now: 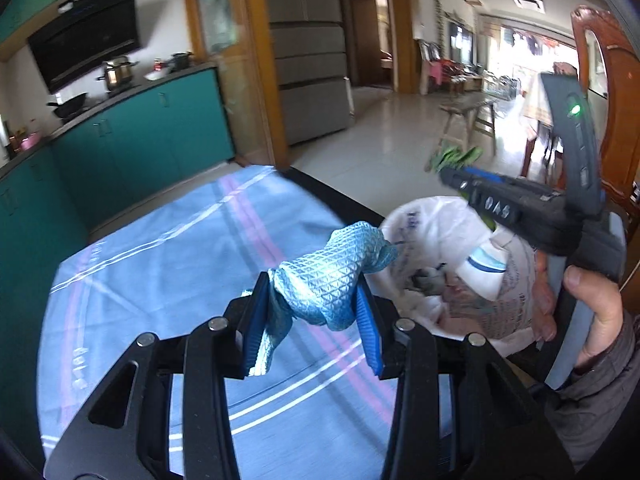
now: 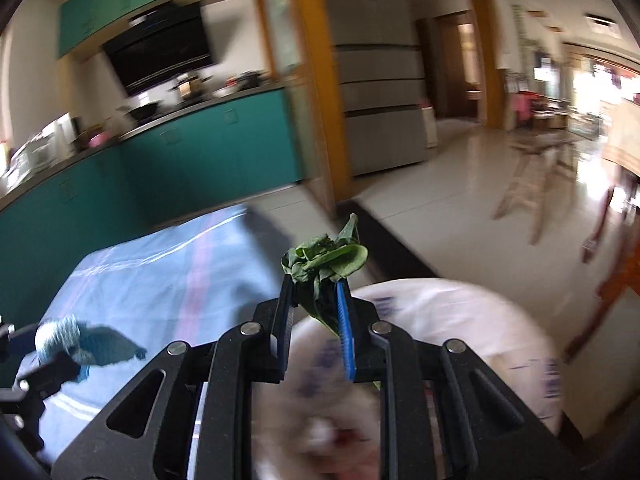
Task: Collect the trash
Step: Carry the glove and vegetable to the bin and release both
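My left gripper (image 1: pixel 312 292) is shut on a crumpled light-blue waffle cloth (image 1: pixel 332 264) and holds it above the table, just left of a white printed plastic trash bag (image 1: pixel 432 248). The bag holds a paper cup (image 1: pixel 486 266) and other scraps. My right gripper (image 2: pixel 314 300) is shut on a bunch of wilted green leaves (image 2: pixel 326 258) and holds it over the bag's open mouth (image 2: pixel 460 320). The right gripper shows in the left wrist view (image 1: pixel 452 174), with the leaves (image 1: pixel 456 158) blurred at its tip. The left gripper and cloth (image 2: pixel 80 340) show low left in the right wrist view.
The table wears a light-blue cloth with pink and white stripes (image 1: pixel 168 264) and has a dark edge (image 1: pixel 332 196). Teal kitchen cabinets (image 1: pixel 140 144) stand to the left, a grey fridge (image 1: pixel 312 60) behind. A wooden bench (image 1: pixel 468 116) and a wooden chair (image 1: pixel 612 92) stand on the right.
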A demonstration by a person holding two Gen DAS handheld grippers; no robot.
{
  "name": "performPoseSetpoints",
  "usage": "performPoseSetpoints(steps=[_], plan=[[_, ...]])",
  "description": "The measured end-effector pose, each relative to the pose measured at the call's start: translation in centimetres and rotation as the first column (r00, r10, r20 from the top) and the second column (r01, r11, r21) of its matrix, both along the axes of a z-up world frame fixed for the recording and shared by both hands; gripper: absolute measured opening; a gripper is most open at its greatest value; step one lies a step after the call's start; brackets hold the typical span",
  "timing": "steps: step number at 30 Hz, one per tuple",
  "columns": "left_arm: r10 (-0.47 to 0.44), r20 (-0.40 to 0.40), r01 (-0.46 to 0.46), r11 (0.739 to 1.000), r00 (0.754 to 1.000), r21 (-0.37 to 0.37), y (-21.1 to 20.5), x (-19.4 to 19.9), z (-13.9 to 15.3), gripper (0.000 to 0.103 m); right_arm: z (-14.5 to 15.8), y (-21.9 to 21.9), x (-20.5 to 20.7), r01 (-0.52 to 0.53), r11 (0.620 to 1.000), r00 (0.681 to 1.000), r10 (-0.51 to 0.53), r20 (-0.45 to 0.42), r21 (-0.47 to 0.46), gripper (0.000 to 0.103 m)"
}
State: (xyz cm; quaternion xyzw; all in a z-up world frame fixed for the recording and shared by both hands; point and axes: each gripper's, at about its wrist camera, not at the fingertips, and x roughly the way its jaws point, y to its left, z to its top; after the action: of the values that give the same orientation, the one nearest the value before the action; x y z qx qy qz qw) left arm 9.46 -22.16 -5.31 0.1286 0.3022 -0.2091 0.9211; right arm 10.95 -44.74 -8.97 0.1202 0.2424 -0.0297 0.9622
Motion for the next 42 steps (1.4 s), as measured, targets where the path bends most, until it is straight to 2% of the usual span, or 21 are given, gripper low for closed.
performPoseSetpoints(steps=[4, 7, 11, 12, 14, 16, 19, 25, 26, 27, 29, 33, 37, 42], plan=[[-0.064, -0.051, 0.063, 0.998, 0.997, -0.026, -4.2, 1.2, -1.4, 0.042, -0.6, -4.7, -0.6, 0.136, 0.986, 0.991, -0.136, -0.011, 0.101, 0.021], [-0.111, -0.077, 0.110, 0.994, 0.991, -0.014, -7.6, 1.8, -2.7, 0.042, -1.0, -6.6, -1.1, 0.205, 0.969, 0.979, -0.205, -0.016, 0.135, 0.021], [-0.177, -0.116, 0.179, 0.984, 0.977, 0.007, -12.2, 2.3, -5.1, 0.044, -1.3, -7.7, -1.3, 0.262, 0.956, 0.965, -0.260, -0.035, 0.134, 0.021], [-0.196, -0.128, 0.199, 0.980, 0.972, 0.010, -13.1, 2.3, -5.7, 0.045, -1.5, -7.9, -1.5, 0.265, 0.955, 0.964, -0.262, -0.041, 0.133, 0.021], [-0.221, -0.142, 0.226, 0.974, 0.965, 0.020, -14.5, 2.2, -6.8, 0.056, -1.9, -8.1, -1.4, 0.277, 0.953, 0.961, -0.272, -0.057, 0.121, 0.021], [-0.209, -0.136, 0.216, 0.976, 0.968, 0.041, -14.8, 2.1, -7.4, 0.066, -2.2, -8.0, -1.3, 0.283, 0.953, 0.958, -0.276, -0.075, 0.105, 0.021], [-0.191, -0.121, 0.197, 0.979, 0.974, 0.047, -14.2, 2.2, -7.4, 0.068, -2.6, -8.2, -1.6, 0.281, 0.954, 0.958, -0.272, -0.087, 0.102, 0.021], [-0.112, -0.081, 0.114, 0.993, 0.990, 0.023, -11.0, 2.6, -5.1, 0.081, -2.7, -7.8, -1.3, 0.266, 0.960, 0.959, -0.255, -0.120, 0.086, 0.023], [-0.097, -0.066, 0.098, 0.995, 0.993, 0.019, -10.3, 2.5, -4.7, 0.083, -2.8, -7.6, -1.1, 0.264, 0.961, 0.959, -0.252, -0.133, 0.080, 0.032], [-0.082, -0.051, 0.083, 0.996, 0.995, 0.016, -9.8, 2.3, -4.2, 0.084, -3.0, -7.4, -0.8, 0.261, 0.963, 0.957, -0.248, -0.148, 0.072, 0.051], [-0.051, -0.026, 0.051, 0.999, 0.998, 0.011, -8.7, 2.3, -3.4, 0.089, -3.0, -6.8, -0.4, 0.260, 0.964, 0.955, -0.249, -0.161, 0.052, 0.071], [0.001, 0.002, -0.001, 1.000, 1.000, -0.007, -6.6, 2.2, -2.3, 0.092, -2.4, -6.5, -0.7, 0.278, 0.959, 0.956, -0.271, -0.115, 0.049, 0.076], [0.048, 0.037, -0.048, 0.999, 0.998, 0.009, -3.9, 1.3, -1.3, 0.093, -2.2, -6.7, -1.3, 0.315, 0.946, 0.949, -0.312, -0.053, 0.073, 0.082], [0.160, 0.070, -0.161, 0.987, 0.985, 0.007, 2.4, -0.9, 0.3, 0.098, -1.9, -6.0, -2.4, 0.352, 0.931, 0.934, -0.356, 0.025, 0.096, 0.087]])
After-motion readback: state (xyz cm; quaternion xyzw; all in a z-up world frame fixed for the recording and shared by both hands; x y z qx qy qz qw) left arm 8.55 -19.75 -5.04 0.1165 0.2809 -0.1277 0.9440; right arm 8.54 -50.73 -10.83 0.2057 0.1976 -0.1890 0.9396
